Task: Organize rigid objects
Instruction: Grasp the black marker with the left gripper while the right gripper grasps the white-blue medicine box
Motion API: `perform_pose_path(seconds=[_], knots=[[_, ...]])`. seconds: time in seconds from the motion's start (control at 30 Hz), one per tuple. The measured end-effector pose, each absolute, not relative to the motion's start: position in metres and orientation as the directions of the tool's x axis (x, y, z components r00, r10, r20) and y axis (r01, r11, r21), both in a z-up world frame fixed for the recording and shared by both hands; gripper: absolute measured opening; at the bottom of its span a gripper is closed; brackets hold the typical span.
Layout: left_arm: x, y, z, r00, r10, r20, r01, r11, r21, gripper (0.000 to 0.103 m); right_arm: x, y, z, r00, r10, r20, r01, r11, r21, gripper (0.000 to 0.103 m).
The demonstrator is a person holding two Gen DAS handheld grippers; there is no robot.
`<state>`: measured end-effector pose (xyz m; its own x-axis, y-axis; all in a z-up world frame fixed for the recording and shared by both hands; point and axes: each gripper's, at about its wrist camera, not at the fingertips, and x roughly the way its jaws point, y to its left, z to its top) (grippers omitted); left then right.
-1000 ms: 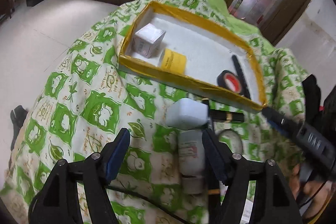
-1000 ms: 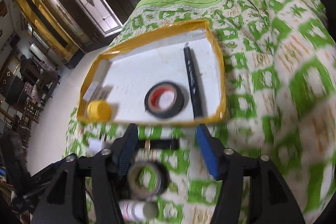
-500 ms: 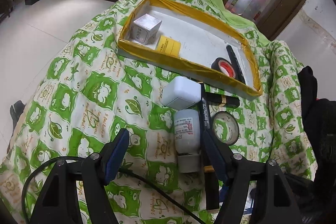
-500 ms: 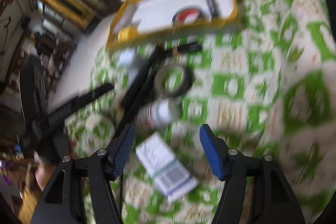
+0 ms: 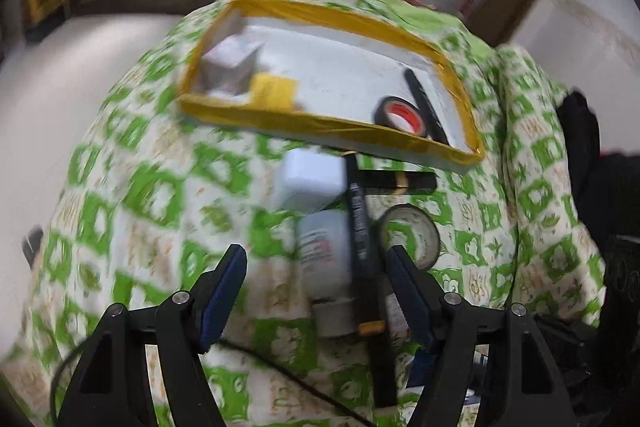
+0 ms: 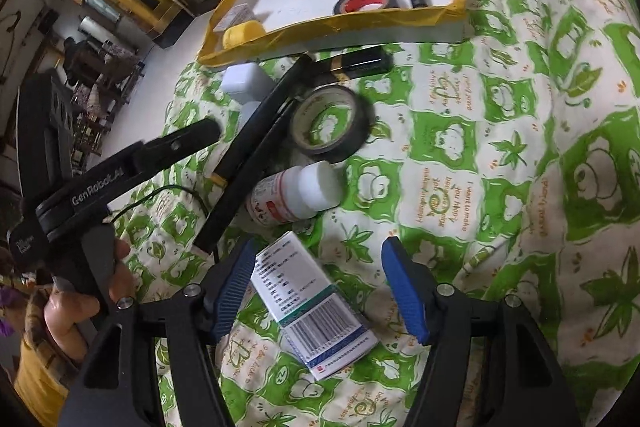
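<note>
with the right gripper (image 6: 318,287) open over the box (image 6: 310,301), centre it across the narrow sides before closing, left gripper (image 5: 316,291) open, idle.

Bare cloth (image 6: 520,155) right of the tape roll (image 6: 329,123), clutter leftward

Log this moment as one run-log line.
left gripper: open over white bottle | right gripper: open around barcode box | tray: partly filled
</note>
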<state>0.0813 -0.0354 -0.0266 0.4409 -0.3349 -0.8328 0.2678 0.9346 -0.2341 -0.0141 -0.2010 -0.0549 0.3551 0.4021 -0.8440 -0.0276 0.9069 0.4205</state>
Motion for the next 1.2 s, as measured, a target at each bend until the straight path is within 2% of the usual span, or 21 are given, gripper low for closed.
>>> perform_pose_path(seconds=[0.03, 0.1, 0.2, 0.4, 0.5, 0.53, 0.57, 0.67, 0.93, 1.2], knots=[[0.084, -0.045, -0.026, 0.440, -0.327, -0.836, 0.293, 0.933, -0.210, 0.074, -0.014, -0.200, -0.055, 0.352, 0.399, -0.846, -0.029, 0.909, 0.417, 0.065], [0.090, -0.059, -0.026, 0.436, -0.309, -0.845, 0.316, 0.932, -0.178, 0.061, -0.013, -0.197, -0.057, 0.350, 0.401, -0.847, -0.031, 0.908, 0.417, 0.065], [0.104, -0.075, -0.031, 0.412, -0.287, -0.865, 0.322, 0.934, -0.157, 0.052, -0.012, -0.197, -0.057, 0.351, 0.401, -0.846, -0.027, 0.908, 0.419, 0.065], [0.128, -0.089, -0.051, 0.373, -0.176, -0.911, 0.300, 0.952, -0.061, 0.047, -0.010, -0.197, -0.060, 0.346, 0.408, -0.845, -0.033, 0.905, 0.424, 0.065], [0.127, -0.085, -0.053, 0.371, -0.194, -0.908, 0.301, 0.950, -0.080, 0.044, -0.009, -0.196, -0.061, 0.343, 0.412, -0.844, -0.035, 0.904, 0.427, 0.065], [0.125, -0.082, -0.052, 0.369, -0.203, -0.907, 0.302, 0.949, -0.090, 0.038, -0.008, -0.197, -0.062, 0.343, 0.414, -0.843, -0.036, 0.903, 0.428, 0.065], [0.121, -0.078, -0.051, 0.367, -0.210, -0.906, 0.302, 0.948, -0.097, 0.027, -0.008, -0.196, -0.062, 0.343, 0.415, -0.843, -0.037, 0.902, 0.430, 0.065], [0.110, -0.062, -0.046, 0.356, -0.259, -0.898, 0.295, 0.943, -0.155, 0.017, -0.008, -0.196, -0.063, 0.343, 0.416, -0.842, -0.037, 0.902, 0.431, 0.065], [0.083, -0.027, -0.047, 0.323, -0.364, -0.873, 0.233, 0.925, -0.300, 0.017, -0.004, -0.194, -0.068, 0.326, 0.407, -0.853, -0.033, 0.907, 0.420, 0.065], [0.071, -0.017, -0.041, 0.337, -0.344, -0.876, 0.229, 0.933, -0.278, 0.018, -0.005, -0.186, -0.075, 0.260, 0.439, -0.860, -0.062, 0.897, 0.438, 0.065]])
